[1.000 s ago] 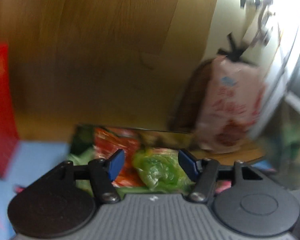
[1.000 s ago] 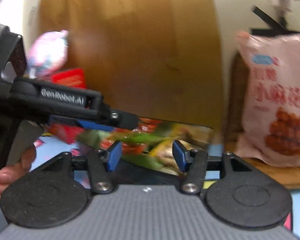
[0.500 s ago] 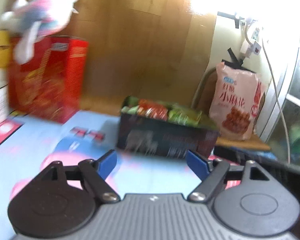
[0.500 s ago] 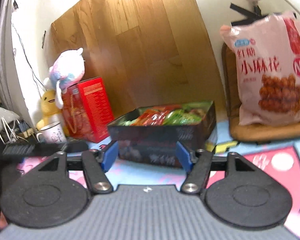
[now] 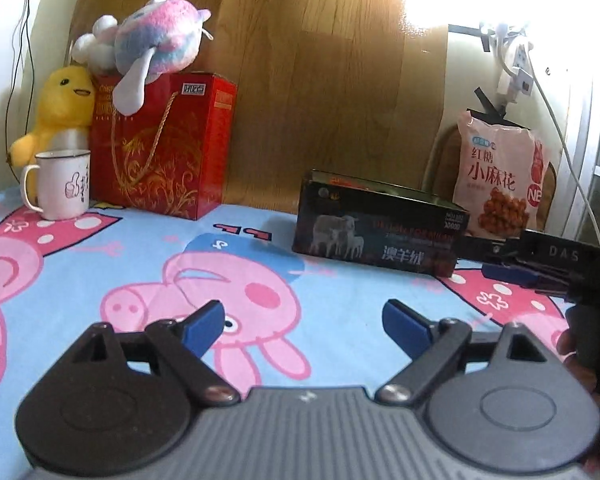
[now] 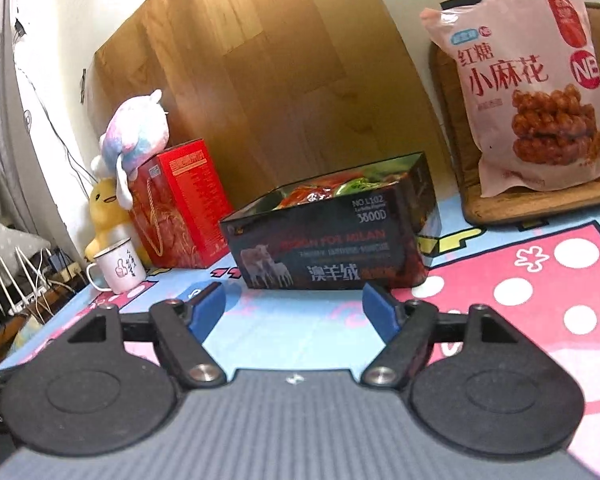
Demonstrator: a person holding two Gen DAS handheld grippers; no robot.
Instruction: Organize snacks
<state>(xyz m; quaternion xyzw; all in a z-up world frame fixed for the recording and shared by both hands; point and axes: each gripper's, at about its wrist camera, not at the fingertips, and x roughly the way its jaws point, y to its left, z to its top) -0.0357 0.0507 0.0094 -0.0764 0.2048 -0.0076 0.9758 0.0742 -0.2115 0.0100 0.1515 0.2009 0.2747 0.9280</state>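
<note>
A black open box (image 6: 332,248) stands on the cartoon-print cloth, holding red and green snack packets (image 6: 328,190). It also shows in the left wrist view (image 5: 376,226), where its contents are mostly hidden. A large pink snack bag (image 6: 532,92) leans on the wall at the right; the left wrist view shows it too (image 5: 500,184). My left gripper (image 5: 303,330) is open and empty, low over the cloth, well back from the box. My right gripper (image 6: 294,310) is open and empty just in front of the box; it also appears at the right of the left wrist view (image 5: 540,268).
A red gift box (image 5: 164,148) with a pastel plush toy (image 5: 152,46) on top stands at the back left, beside a yellow duck plush (image 5: 60,112) and a white mug (image 5: 62,190). A wooden panel (image 5: 300,80) backs the table. A wooden board (image 6: 532,200) lies under the pink bag.
Both grippers have pulled back and down from over the box. The box, close under the fingers a second ago, now stands well ahead. Both stay open and empty.
</note>
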